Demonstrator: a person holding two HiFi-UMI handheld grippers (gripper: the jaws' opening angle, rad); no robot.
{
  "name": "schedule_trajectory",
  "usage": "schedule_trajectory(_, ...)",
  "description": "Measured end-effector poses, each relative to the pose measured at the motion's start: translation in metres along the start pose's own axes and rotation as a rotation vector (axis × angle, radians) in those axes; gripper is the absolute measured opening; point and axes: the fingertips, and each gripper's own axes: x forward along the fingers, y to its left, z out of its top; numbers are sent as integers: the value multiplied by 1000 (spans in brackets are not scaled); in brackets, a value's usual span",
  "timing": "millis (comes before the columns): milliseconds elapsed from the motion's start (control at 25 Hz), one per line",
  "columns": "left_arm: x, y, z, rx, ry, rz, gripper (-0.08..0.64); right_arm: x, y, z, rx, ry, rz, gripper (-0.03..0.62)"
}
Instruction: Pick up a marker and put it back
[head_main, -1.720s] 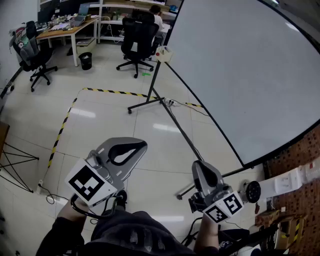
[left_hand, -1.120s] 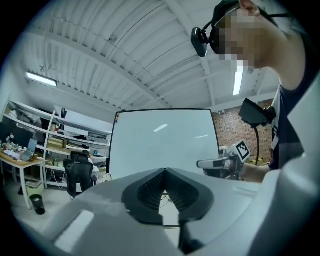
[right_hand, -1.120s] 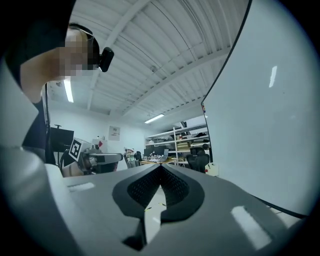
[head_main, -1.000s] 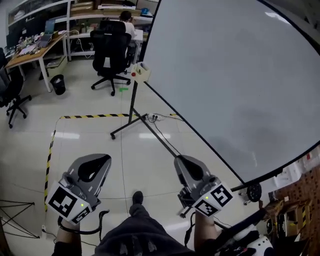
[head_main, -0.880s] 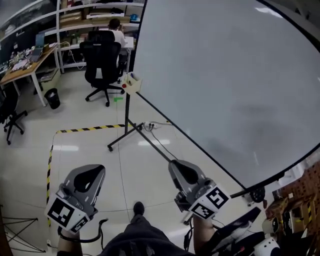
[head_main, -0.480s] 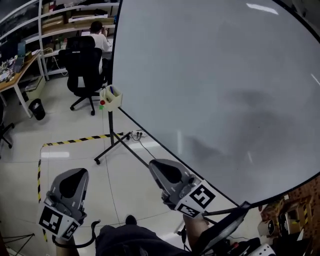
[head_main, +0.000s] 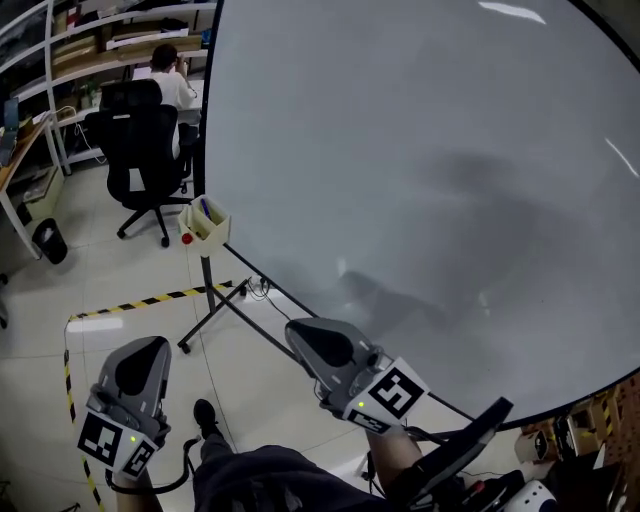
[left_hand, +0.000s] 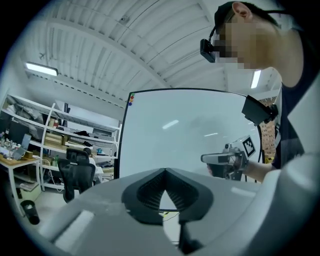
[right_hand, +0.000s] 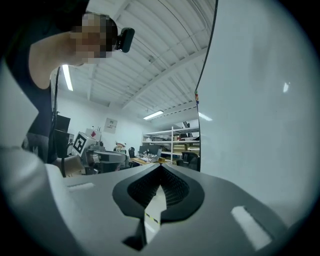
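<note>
The left tool (head_main: 148, 348) at lower left and right tool (head_main: 298, 335) at lower centre are both closed, holding nothing; whiteboard (head_main: 420, 150) fills the upper right.

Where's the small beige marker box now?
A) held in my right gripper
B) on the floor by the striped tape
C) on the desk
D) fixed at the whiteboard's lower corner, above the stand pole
D: the small beige marker box sits at the corner of the large white whiteboard, atop the black stand pole.
</note>
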Motion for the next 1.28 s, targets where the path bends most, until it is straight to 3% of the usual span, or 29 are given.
schedule_trajectory(360,59,138,17,11,11,-152,6,125,-40,15,-12,13,-127,2)
schedule_trajectory(560,80,197,19,30,14,-171,6,187,-55,8,-24,33,-139,2)
schedule_trajectory(800,91,234,3,3,39,-170,6,240,-69,-20,-99,123,-144,2)
schedule_trajectory(1000,100,252,-13,-45,63,-110,6,268,-88,-54,-144,187,-109,6)
schedule_trajectory(1200,123,260,-34,-92,116,-62,6,284,-116,-108,-180,303,-32,129)
schedule_trajectory(1280,129,262,-44,-98,142,-60,6,289,-126,-130,-189,342,-31,138)
